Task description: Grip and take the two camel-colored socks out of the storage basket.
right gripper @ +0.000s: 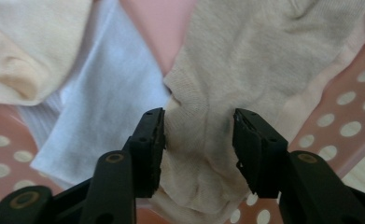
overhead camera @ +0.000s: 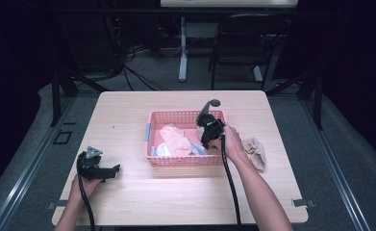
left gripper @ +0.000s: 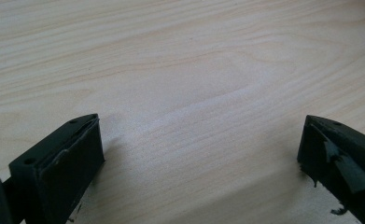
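right hand-held gripper down in the pink basket, jaws around a beige sock

a pink basket (overhead camera: pixel 185 115) with a perforated wall sits a little past the middle of the wooden surface (overhead camera: pixel 128 130). inside it lie several soft pieces: a peach cloth (overhead camera: pixel 175 139) at the centre, a pale blue-white cloth (overhead camera: pixel 164 150) at about 7 o'clock from it, against the near wall, and a beige sock (right gripper: pixel 208 140) at the 3 o'clock end of the basket. in the right gripper view the blue-white cloth (right gripper: pixel 101 107) lies at 9 o'clock of the sock, partly under it, and a cream cloth (right gripper: pixel 26 51) fills the 10 o'clock corner. another tan sock (overhead camera: pixel 254 150) lies outside, on the surface just at 3 o'clock of the basket.

the right hand-held gripper (right gripper: pixel 199 140) points down into the basket's 3 o'clock end. its jaws stand partly closed, one on each side of a fold of the beige sock; the left pad touches the fabric, while a thin gap shows at the right pad, so the grip is not yet clenched.

the left hand-held gripper (overhead camera: pixel 99 169) rests on the surface at about 8 o'clock from the basket, well apart from it, its jaws wide and released over bare wood.
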`<state>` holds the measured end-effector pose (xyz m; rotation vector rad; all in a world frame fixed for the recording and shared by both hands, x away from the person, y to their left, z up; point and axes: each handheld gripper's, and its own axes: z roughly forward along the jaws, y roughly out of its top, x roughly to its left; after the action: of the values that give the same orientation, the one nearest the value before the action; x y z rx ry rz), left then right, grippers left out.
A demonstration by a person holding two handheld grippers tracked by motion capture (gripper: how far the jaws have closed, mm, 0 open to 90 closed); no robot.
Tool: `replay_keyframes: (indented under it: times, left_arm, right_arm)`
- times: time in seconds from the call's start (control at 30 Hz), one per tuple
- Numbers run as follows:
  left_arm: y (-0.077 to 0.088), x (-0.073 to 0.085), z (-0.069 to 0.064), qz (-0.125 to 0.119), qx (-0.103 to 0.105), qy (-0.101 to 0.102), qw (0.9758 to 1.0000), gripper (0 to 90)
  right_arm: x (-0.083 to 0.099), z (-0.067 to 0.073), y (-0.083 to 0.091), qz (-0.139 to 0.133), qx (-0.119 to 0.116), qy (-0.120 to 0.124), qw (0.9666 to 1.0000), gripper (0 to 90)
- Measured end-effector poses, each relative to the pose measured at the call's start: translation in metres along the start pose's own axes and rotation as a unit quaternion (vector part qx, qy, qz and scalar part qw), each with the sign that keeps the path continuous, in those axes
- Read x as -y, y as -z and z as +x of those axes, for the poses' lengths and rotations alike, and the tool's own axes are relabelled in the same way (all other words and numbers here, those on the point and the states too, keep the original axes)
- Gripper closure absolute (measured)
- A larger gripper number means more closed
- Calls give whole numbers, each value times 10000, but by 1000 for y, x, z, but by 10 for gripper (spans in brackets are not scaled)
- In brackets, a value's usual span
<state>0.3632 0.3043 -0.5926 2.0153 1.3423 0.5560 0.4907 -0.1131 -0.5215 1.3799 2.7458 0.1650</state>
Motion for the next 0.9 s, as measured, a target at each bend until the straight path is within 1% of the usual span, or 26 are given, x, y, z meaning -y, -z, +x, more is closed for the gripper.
replay_keyframes:
  times: [0.03, 0.07, 0.1, 0.13, 0.17, 0.2, 0.23, 0.27, 0.3, 0.37, 0.4, 0.47, 0.5, 0.57, 0.6, 0.63, 0.67, 0.7, 0.73, 0.77, 0.8, 0.83, 0.87, 0.9]
  left_arm:
    - [0, 0, 0, 1, -3, 3, 10000, 0]
    - [0, 0, 0, 1, 1, 3, 10000, 0]
    - [0, 0, 0, 0, 0, 1, 10000, 0]
    - [0, 0, 0, -1, -3, 1, 10000, 0]
    - [0, 0, 0, 4, 3, -6, 10000, 0]
    - [0, 0, 0, 4, 3, -6, 10000, 0]
    - [0, 0, 0, 3, 9, -5, 10000, 0]
    - [0, 0, 0, 7, 12, -7, 10000, 0]
    - [0, 0, 0, 7, 12, -8, 10000, 0]
    - [0, 0, 0, 6, 13, -14, 10000, 0]
    - [0, 0, 0, 6, 13, -9, 10000, 0]
    - [0, 0, 0, 7, 13, -8, 10000, 0]
    - [0, 0, 0, 6, 12, -12, 10000, 0]
    - [0, 0, 0, 7, 13, -9, 10000, 0]
    - [0, 0, 0, 7, 13, -9, 10000, 0]
    - [0, 0, 0, 4, 12, -12, 10000, 0]
    - [0, 0, 0, 6, 12, -9, 10000, 0]
    - [0, 0, 0, 7, 14, -11, 10000, 0]
    - [0, 0, 0, 7, 12, -10, 10000, 0]
    - [0, 0, 0, 7, 13, -13, 10000, 0]
    - [0, 0, 0, 5, 12, -8, 10000, 0]
    - [0, 0, 0, 7, 14, -11, 10000, 0]
    - [0, 0, 0, 6, 11, -8, 10000, 0]
    - [0, 0, 0, 6, 12, -7, 10000, 0]
  right_arm:
    - [0, -1, -1, 52, 1, -11, 10000, 573]
    - [1, -1, -4, -7, -28, -94, 10000, 595]
    - [1, -4, -4, 114, -66, 0, 9999, 624]
    - [2, -6, -6, 49, -133, -84, 9999, 653]
    - [4, -9, -8, -27, -225, -167, 9996, 722]
    - [4, -9, -8, -27, -225, -167, 9996, 722]
    - [4, -10, -8, 17, -224, -136, 9997, 759]
    - [5, -9, -8, -69, -240, -206, 9995, 789]
    - [5, -9, -6, -8, -210, -120, 9997, 836]
    - [5, -9, -5, -23, -197, -104, 9997, 841]
    - [6, -8, -4, -39, -219, -143, 9997, 843]
    - [5, -8, -1, 19, -179, -11, 9998, 845]
    - [6, -7, 0, -35, -203, -42, 9998, 845]
    - [6, -8, 5, -18, -217, 21, 9998, 846]
    - [6, -8, 5, -18, -217, 21, 9998, 846]
    - [7, -6, 5, -148, -245, -79, 9996, 846]
    - [8, -6, 7, -171, -254, -80, 9995, 846]
    - [8, -7, 12, -155, -241, 14, 9996, 846]
    - [8, -7, 12, -155, -241, 14, 9996, 846]
    - [9, -6, 14, -225, -249, -35, 9994, 847]
    - [9, -6, 18, -192, -247, 35, 9995, 847]
    - [10, -5, 19, -293, -258, -10, 9992, 847]
    - [10, -5, 22, -323, -257, 8, 9991, 847]
    - [10, -6, 27, -244, -239, 97, 9994, 847]
